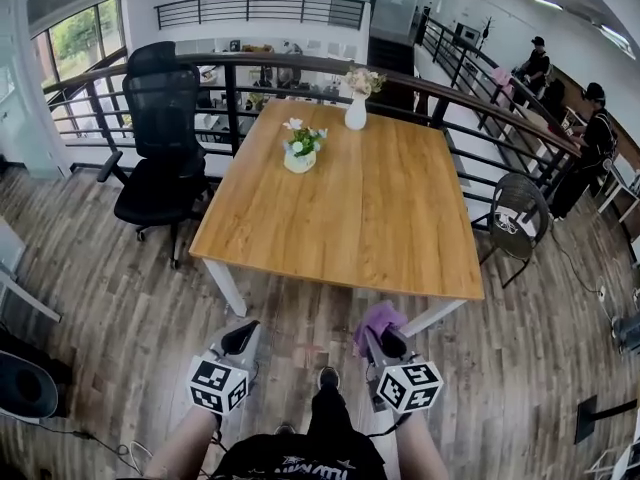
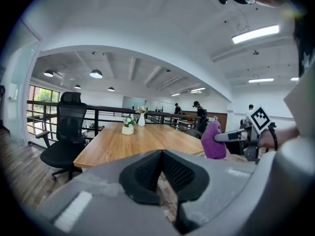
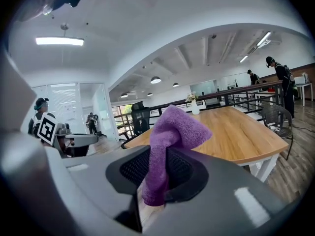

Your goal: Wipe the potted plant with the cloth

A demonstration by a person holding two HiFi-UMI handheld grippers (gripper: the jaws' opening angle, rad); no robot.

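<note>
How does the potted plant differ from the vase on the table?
The potted plant has a short, wide pot; the vase is tall and slim. The potted plant shows green leaves, the vase pale blooms. The potted plant stands nearer the middle of the table, the vase at its far edge. Both are white and upright.

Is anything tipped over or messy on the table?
No, nothing stands out. The potted plant and the white vase stand upright on the table, nothing spilled. The purple cloth is pinched in the right gripper.
</note>
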